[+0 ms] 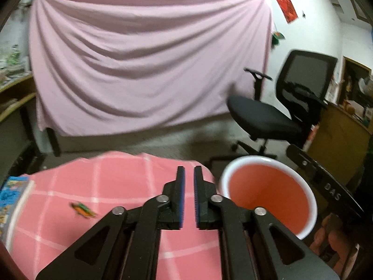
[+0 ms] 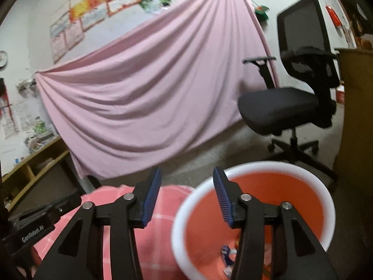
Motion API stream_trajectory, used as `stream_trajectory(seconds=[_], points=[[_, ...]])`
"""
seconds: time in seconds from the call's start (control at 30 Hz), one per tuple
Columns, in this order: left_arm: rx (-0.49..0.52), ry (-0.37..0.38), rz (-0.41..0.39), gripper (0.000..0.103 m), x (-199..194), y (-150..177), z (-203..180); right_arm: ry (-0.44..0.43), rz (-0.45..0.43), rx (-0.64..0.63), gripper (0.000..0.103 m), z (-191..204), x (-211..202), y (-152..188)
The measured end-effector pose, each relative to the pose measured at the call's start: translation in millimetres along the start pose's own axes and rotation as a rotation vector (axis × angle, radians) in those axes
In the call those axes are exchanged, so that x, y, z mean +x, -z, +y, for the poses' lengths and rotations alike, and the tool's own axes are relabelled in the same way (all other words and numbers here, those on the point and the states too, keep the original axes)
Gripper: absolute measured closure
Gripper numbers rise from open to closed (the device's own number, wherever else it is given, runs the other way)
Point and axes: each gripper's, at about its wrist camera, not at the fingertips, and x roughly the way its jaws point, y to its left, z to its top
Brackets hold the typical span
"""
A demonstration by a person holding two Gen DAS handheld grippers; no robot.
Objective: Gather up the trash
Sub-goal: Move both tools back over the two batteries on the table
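Black linkage arms of the left gripper (image 1: 189, 175) fill the lower part of the left wrist view; its blue-padded jaws stand a narrow slit apart with nothing between them. Below them lies a pink checked tablecloth (image 1: 116, 186). One piece of trash, a small orange-and-green wrapper (image 1: 82, 210), rests on the cloth to the left of the gripper, well apart from the fingers (blurred, print unreadable). At the left edge of the cloth sits a blue printed box or book (image 1: 10, 200); only a part of it shows.

Right of the left gripper is the bin (image 1: 268, 191), white outside and rim, orange-red inside, tilted so its mouth faces the camera. Beside it, at far right, the black body of the other tool shows.

Right wrist view: the right gripper (image 2: 187, 177) has its jaws moderately wide, empty. Its right finger (image 2: 223, 200) hangs over the bin's (image 2: 184, 210) mouth, the left finger over the cloth. Down in the bin lie small scraps (image 2: 227, 253), one white and blue, others hard to tell.

Background, both views: a pink sheet (image 1: 149, 58) draped across the wall, a black office chair (image 1: 291, 102) on grey floor, a wooden shelf (image 2: 35, 163) at left.
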Motion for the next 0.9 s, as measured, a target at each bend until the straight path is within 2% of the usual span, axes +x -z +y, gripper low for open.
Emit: stream_trajectory(seconds=[0.03,0.1,0.23,0.27,0.3,0.37,0.47,0.53,0.6,0.67,0.9], points=[[-0.011,-0.017,-0.026,0.075,-8.2,-0.3,7.7,-0.01,-0.013,-0.003,0.056,5.0,-0.6,-0.2],[-0.027,-0.033,-0.069,0.059,-19.1,0.9,18.0,-0.03,-0.036,-0.006,0.054,13.8,-1.0,-0.7],[-0.037,-0.085,-0.15,0.057,-43.9,4.5,42.6,-0.072,-0.085,-0.029,0.051,34.9,-1.2,-1.5],[-0.037,-0.093,-0.157,0.057,-46.0,5.4,46.5,-0.08,-0.095,-0.037,0.046,40.7,-0.8,-0.9],[-0.041,-0.103,-0.166,0.055,-49.8,6.4,53.1,-0.089,-0.104,-0.043,0.036,45.3,-1.0,-0.2],[-0.058,-0.124,-0.192,0.048,-57.8,10.2,68.0,-0.113,-0.122,-0.051,0.024,52.9,-1.6,2.4],[-0.096,-0.133,-0.247,0.038,-71.4,18.4,90.0,-0.142,-0.139,-0.079,0.019,67.3,-0.4,6.1],[-0.123,-0.143,-0.287,0.015,-81.9,23.9,105.6,-0.156,-0.157,-0.098,0.01,77.4,-1.4,10.1],[-0.143,-0.153,-0.328,0.005,-93.6,29.8,120.6,-0.169,-0.175,-0.114,0.0,86.4,-2.9,12.7],[-0.141,-0.168,-0.361,0.004,-105.4,35.7,134.9,-0.183,-0.197,-0.136,0.0,96.0,-4.3,16.5],[-0.134,-0.233,-0.369,0.004,-118.2,45.3,169.1,-0.233,-0.228,-0.224,0.0,134.3,-3.6,31.9]])
